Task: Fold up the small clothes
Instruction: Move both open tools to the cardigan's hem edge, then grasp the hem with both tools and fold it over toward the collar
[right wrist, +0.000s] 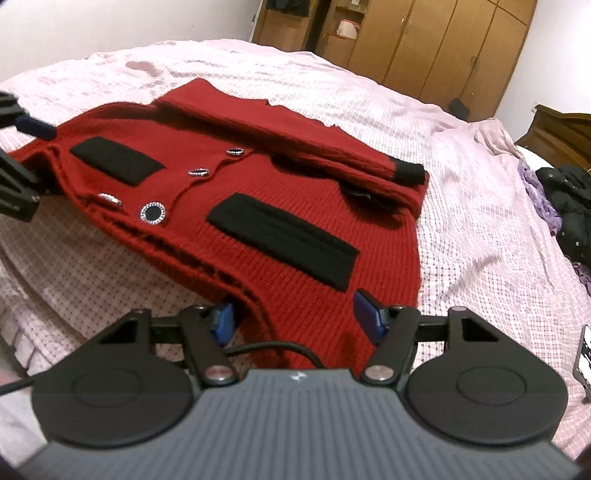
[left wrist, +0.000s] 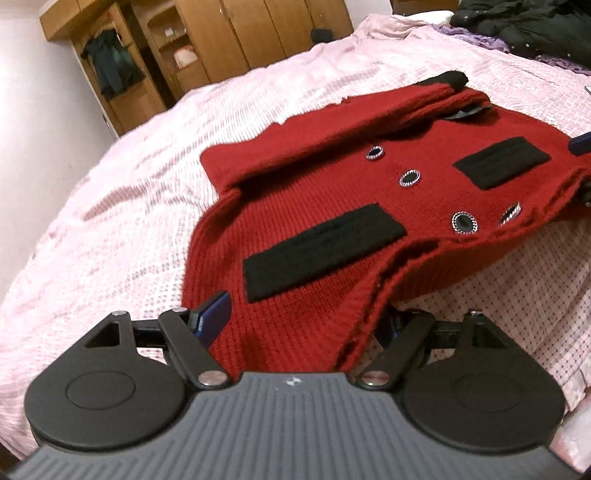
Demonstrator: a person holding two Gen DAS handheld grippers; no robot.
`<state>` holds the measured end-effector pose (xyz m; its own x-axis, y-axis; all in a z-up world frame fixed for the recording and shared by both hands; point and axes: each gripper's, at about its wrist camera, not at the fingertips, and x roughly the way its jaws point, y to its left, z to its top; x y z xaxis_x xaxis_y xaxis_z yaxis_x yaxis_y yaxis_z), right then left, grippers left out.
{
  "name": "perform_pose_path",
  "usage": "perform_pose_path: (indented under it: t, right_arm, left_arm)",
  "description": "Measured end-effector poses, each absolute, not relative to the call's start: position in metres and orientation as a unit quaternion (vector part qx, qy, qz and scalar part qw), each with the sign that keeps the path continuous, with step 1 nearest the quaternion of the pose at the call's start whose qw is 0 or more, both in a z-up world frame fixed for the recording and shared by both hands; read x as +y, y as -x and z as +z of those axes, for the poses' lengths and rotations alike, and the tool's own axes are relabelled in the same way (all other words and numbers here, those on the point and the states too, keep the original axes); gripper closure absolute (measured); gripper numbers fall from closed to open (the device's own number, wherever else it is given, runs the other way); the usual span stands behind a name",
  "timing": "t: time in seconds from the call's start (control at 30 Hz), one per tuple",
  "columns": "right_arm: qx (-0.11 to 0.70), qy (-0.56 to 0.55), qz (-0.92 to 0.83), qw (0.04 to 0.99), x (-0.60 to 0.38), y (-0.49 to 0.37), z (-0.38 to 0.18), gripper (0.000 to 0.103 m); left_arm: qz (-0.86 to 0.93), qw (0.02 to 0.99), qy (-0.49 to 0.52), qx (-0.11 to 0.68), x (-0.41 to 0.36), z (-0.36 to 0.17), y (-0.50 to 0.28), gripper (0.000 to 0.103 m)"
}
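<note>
A red knit cardigan with black pocket flaps and round buttons lies front up on the pink bed sheet. One sleeve is folded across its far edge, ending in a black cuff. The near hem is raised off the sheet. My left gripper is open around one hem corner, its right finger hidden under the knit. My right gripper is open around the other corner, cloth lying between its blue fingers. Each gripper also shows at the other view's edge, left gripper, right gripper.
Wooden wardrobes stand behind the bed. A pile of dark and purple clothes lies on the bed's far side. A phone rests near the right edge. A black cable crosses in front of the right gripper.
</note>
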<state>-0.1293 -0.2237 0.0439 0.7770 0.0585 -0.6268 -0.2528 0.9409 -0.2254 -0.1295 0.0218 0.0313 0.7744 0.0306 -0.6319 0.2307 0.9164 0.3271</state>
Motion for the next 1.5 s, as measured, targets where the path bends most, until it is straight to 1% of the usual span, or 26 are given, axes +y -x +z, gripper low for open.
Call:
perform_pose_path:
  t: [0.03, 0.1, 0.13, 0.17, 0.2, 0.23, 0.27, 0.33, 0.37, 0.4, 0.43, 0.73, 0.97, 1.27, 1.5]
  right_arm:
    - [0.324, 0.141, 0.087, 0.931, -0.226, 0.128, 0.045, 0.043]
    - [0.329, 0.123, 0.095, 0.931, -0.231, 0.125, 0.045, 0.045]
    - [0.332, 0.118, 0.099, 0.931, -0.232, 0.124, 0.044, 0.046]
    - [0.334, 0.111, 0.105, 0.93, -0.234, 0.124, 0.043, 0.05]
    - [0.337, 0.102, 0.113, 0.929, -0.235, 0.124, 0.042, 0.053]
    - [0.34, 0.095, 0.12, 0.928, -0.236, 0.125, 0.041, 0.061]
    - [0.343, 0.088, 0.128, 0.926, -0.235, 0.125, 0.04, 0.07]
    - [0.341, 0.085, 0.139, 0.926, -0.232, 0.127, 0.039, 0.079]
    - [0.338, 0.087, 0.142, 0.926, -0.23, 0.127, 0.04, 0.085]
    - [0.335, 0.089, 0.145, 0.927, -0.228, 0.128, 0.041, 0.087]
    - [0.331, 0.09, 0.146, 0.928, -0.225, 0.128, 0.042, 0.09]
    - [0.283, 0.062, 0.124, 0.949, -0.233, 0.127, 0.066, 0.093]
    - [0.229, 0.068, 0.098, 0.966, -0.231, 0.113, 0.085, 0.093]
    - [0.171, 0.1, 0.073, 0.978, -0.225, 0.069, 0.114, 0.094]
    - [0.149, 0.13, 0.047, 0.979, -0.22, 0.028, 0.122, 0.094]
  left_arm:
    - [-0.056, 0.921, -0.195, 0.334, 0.022, 0.03, 0.127, 0.019]
    - [-0.059, 0.92, -0.192, 0.337, 0.022, 0.029, 0.124, 0.021]
    - [-0.062, 0.92, -0.19, 0.338, 0.022, 0.029, 0.122, 0.024]
    - [-0.068, 0.919, -0.187, 0.341, 0.022, 0.029, 0.121, 0.027]
    - [-0.077, 0.918, -0.183, 0.343, 0.022, 0.029, 0.12, 0.035]
    - [-0.088, 0.917, -0.176, 0.348, 0.022, 0.03, 0.12, 0.045]
    - [-0.097, 0.915, -0.169, 0.353, 0.022, 0.03, 0.119, 0.05]
    - [-0.114, 0.912, -0.155, 0.362, 0.02, 0.031, 0.118, 0.071]
    - [-0.121, 0.911, -0.149, 0.365, 0.02, 0.031, 0.118, 0.076]
    - [-0.128, 0.911, -0.142, 0.366, 0.019, 0.033, 0.119, 0.084]
    - [-0.132, 0.911, -0.137, 0.365, 0.018, 0.035, 0.119, 0.088]
    - [-0.129, 0.934, -0.122, 0.311, 0.017, 0.068, 0.119, 0.089]
    - [-0.124, 0.947, -0.127, 0.266, 0.011, 0.086, 0.104, 0.09]
    - [-0.116, 0.96, -0.142, 0.212, 0.003, 0.11, 0.063, 0.092]
    - [-0.115, 0.962, -0.154, 0.196, 0.0, 0.127, 0.016, 0.093]
